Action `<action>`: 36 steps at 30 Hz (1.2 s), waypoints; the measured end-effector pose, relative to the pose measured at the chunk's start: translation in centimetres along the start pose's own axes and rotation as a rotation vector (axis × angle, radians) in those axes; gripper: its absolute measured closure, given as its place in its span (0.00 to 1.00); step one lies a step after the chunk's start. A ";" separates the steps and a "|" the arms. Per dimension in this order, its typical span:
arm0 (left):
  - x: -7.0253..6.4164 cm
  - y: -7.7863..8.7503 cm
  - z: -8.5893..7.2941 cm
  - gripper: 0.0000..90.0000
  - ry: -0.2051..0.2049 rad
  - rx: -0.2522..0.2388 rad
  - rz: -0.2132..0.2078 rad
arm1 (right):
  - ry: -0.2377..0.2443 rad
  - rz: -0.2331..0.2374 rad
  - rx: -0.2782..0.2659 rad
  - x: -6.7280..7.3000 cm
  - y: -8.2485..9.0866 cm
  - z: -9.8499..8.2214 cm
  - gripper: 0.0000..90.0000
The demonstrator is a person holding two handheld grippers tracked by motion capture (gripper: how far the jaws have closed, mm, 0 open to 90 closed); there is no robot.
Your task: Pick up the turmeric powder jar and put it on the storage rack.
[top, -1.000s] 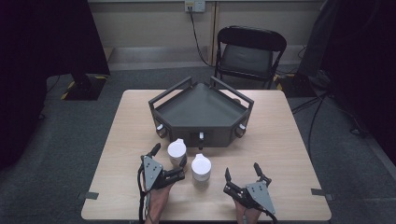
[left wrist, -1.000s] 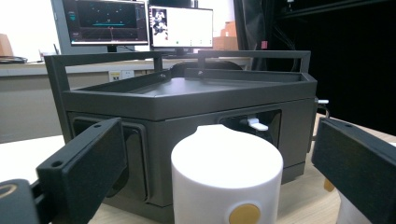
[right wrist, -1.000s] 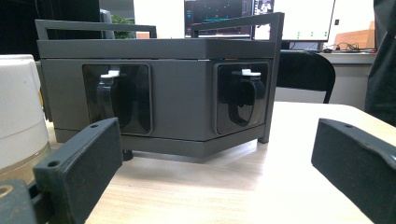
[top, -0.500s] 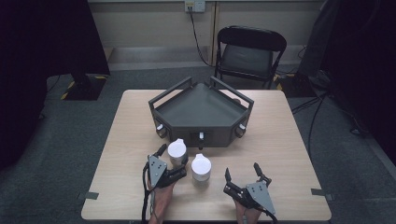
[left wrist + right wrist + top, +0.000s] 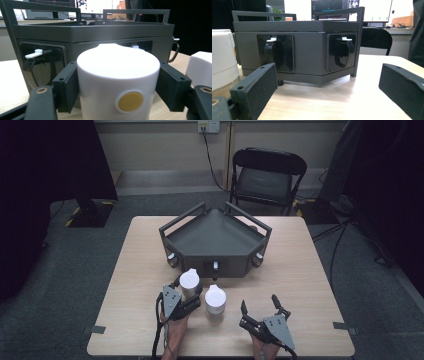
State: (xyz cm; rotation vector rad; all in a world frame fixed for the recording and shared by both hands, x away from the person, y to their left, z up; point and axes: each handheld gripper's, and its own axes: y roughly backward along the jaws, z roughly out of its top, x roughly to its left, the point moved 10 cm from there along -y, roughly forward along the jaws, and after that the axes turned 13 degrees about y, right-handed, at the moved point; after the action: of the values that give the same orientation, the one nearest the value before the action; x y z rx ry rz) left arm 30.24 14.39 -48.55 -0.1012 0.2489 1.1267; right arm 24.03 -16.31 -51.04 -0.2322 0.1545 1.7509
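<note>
Now the left gripper point(image 5: 186, 289) is pinching the nearer-left white jar point(image 5: 189, 283), its jaws having just been closing until the pads sit against the jar's sides. Seen from the left gripper view, the white jar point(image 5: 117, 82) is standing upright between both jaws, a yellow dot point(image 5: 130, 101) facing the camera. It is resting on the wooden table point(image 5: 310, 270), just in front of the dark grey tray stand point(image 5: 215, 240). A second white jar point(image 5: 215, 299) is standing just beside it. The right gripper point(image 5: 260, 309) is lying spread and empty, well apart from both jars.
</note>
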 end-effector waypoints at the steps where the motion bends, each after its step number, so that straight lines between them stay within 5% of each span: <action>1: 0.0 0.0 0.0 0.32 0.002 -0.001 0.004 | 0.000 0.000 0.000 0.0 0.0 0.0 0.01; 36: -0.4 0.5 0.5 0.34 0.007 -0.004 0.035 | 0.000 -0.001 0.000 0.0 0.0 0.0 0.01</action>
State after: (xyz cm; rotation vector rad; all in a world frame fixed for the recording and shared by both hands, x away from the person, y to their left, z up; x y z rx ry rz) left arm 29.67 14.40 -47.90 -0.1045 0.2558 1.1615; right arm 24.02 -16.32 -51.04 -0.2326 0.1548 1.7496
